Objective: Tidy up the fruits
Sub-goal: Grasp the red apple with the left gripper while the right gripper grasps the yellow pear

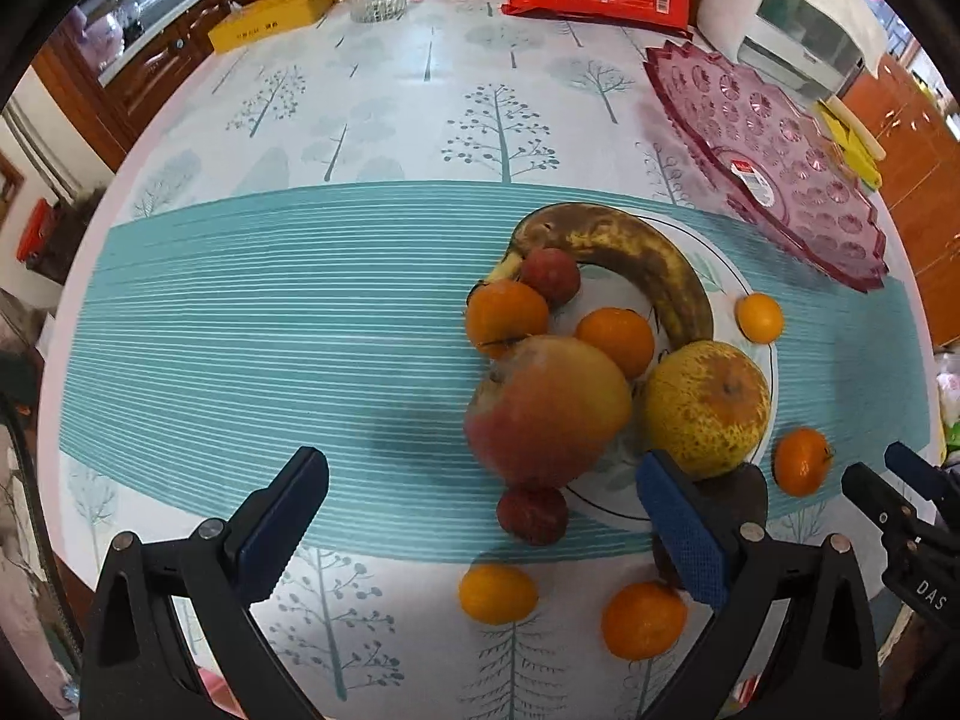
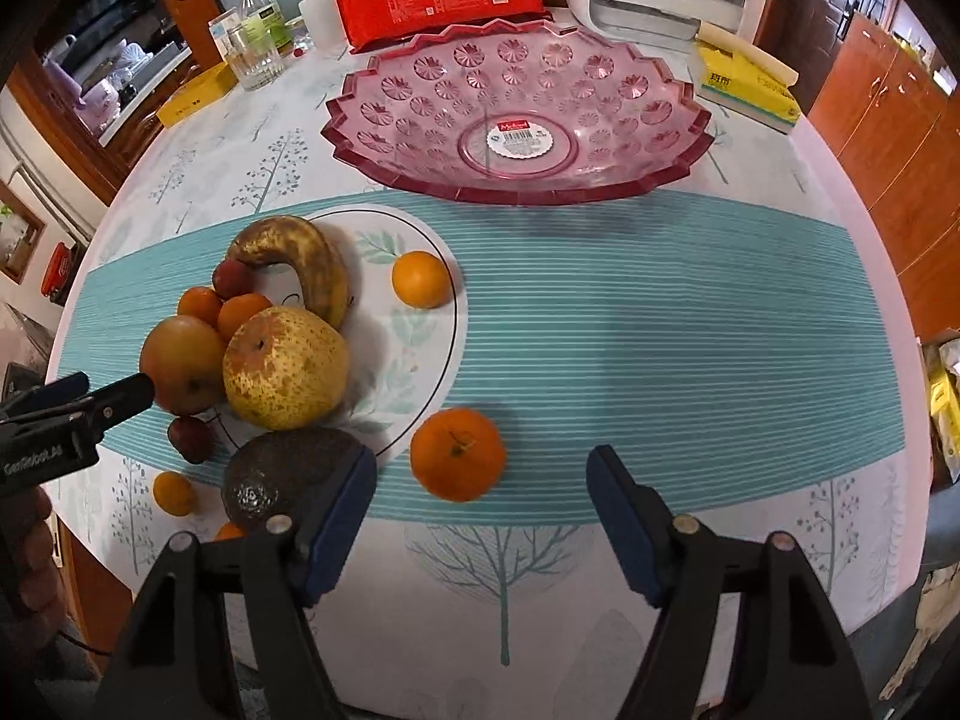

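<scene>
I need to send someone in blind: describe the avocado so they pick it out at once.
Start at the white plate piled with fruit on the teal striped band of the tablecloth. At the plate's near edge, just below the big speckled yellow pear, lies the avocado, right beside the right gripper's left finger. It is the only dark, almost black, bumpy-skinned fruit; everything around it is orange, red or yellow.

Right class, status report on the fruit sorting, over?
Left gripper open, right gripper open, both empty. Pink bowl empty. Fruit piled on plate. Nothing blocking.
</scene>
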`<state>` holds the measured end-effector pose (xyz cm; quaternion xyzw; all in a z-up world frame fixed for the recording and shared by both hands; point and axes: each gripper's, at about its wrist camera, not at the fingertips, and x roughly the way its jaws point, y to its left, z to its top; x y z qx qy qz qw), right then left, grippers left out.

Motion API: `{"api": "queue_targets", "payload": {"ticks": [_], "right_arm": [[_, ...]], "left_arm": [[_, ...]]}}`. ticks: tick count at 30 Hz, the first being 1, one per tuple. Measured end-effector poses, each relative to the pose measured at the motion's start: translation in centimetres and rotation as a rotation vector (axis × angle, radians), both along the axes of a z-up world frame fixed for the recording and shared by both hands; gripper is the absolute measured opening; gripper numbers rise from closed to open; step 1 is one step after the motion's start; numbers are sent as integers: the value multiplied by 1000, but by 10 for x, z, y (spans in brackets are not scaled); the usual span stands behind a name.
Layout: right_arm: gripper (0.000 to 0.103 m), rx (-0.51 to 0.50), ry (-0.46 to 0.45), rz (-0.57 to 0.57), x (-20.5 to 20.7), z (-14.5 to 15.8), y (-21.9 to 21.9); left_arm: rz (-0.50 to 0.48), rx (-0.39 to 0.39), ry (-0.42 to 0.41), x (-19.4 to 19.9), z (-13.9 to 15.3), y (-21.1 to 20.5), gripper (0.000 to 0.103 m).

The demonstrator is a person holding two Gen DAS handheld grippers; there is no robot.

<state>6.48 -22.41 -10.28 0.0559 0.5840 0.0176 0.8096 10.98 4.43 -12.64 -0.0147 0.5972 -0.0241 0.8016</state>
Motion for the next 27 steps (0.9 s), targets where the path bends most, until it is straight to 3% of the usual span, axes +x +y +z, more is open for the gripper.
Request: {"api": "queue_targets", "payload": {"ticks": [9, 18, 27], "right_arm": [[73, 56, -11, 78, 26, -5, 29], [73, 115, 21, 174, 47, -16, 61], [74, 232, 79, 216, 62, -32, 73]], "left_arm": [[-1, -63, 78, 15, -27, 4, 98], [-61, -204, 133, 32, -43, 5, 91], [-165, -225, 161, 49, -44, -1, 88]]}}
